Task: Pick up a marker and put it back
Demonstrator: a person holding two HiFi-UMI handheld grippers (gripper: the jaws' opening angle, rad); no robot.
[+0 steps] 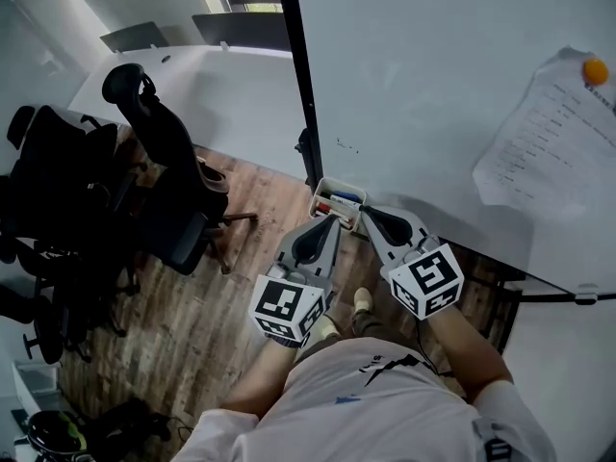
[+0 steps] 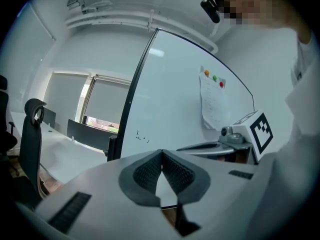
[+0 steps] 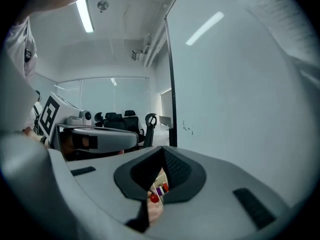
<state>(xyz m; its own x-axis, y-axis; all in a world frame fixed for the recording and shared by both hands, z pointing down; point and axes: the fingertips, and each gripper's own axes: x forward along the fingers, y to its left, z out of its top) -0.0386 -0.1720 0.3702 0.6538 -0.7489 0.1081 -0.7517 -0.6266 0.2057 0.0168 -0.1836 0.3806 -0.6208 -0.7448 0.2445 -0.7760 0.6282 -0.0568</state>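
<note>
The big whiteboard (image 1: 433,94) stands in front, with black chairs (image 1: 164,162) off to the left. From above, the left gripper (image 1: 332,221) and the right gripper (image 1: 366,215) both point at a small tray (image 1: 321,189) under the board. The markers (image 1: 339,200) lie in it, just past the jaw tips. Both pairs of jaws are shut, with nothing between them. Only the right gripper view peeks at the markers (image 3: 159,189) below its tips. The left gripper view shows just board and paper (image 2: 212,104).
</note>
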